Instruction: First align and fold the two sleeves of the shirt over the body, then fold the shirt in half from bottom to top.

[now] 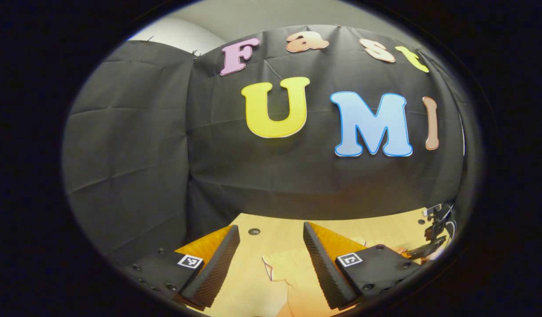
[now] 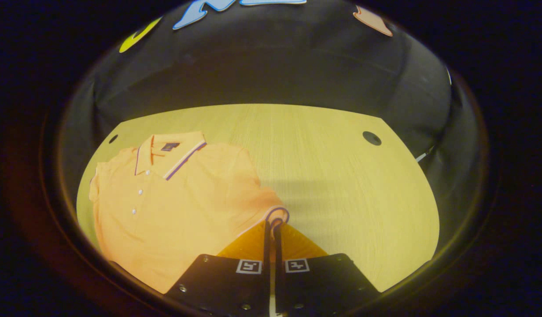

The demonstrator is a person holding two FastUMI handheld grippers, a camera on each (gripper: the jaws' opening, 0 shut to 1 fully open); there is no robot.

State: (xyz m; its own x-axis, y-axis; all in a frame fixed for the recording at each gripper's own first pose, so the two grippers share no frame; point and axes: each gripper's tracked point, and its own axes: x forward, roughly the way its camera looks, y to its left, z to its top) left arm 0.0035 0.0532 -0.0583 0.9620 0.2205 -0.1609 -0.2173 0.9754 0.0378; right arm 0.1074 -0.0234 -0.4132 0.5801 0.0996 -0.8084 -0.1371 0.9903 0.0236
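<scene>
An orange polo shirt [image 2: 174, 207] lies face up on the left part of the wooden table [image 2: 341, 176], collar [image 2: 169, 154] toward the far side. In the right gripper view, my right gripper [image 2: 273, 222] is shut on the purple-trimmed cuff of the near sleeve [image 2: 277, 213], which bunches into a small loop at the fingertips. In the left gripper view, my left gripper [image 1: 270, 226] is open above the table. A trimmed edge of the orange shirt [image 1: 288, 273] lies below, between its fingers, and neither finger touches it.
The table has round cable holes [image 2: 372, 138] [image 2: 113, 138] [image 1: 254, 231] near its far corners. The black cloth wall stands close behind the table. A black device with cables [image 1: 433, 237] shows at the table's right edge in the left gripper view.
</scene>
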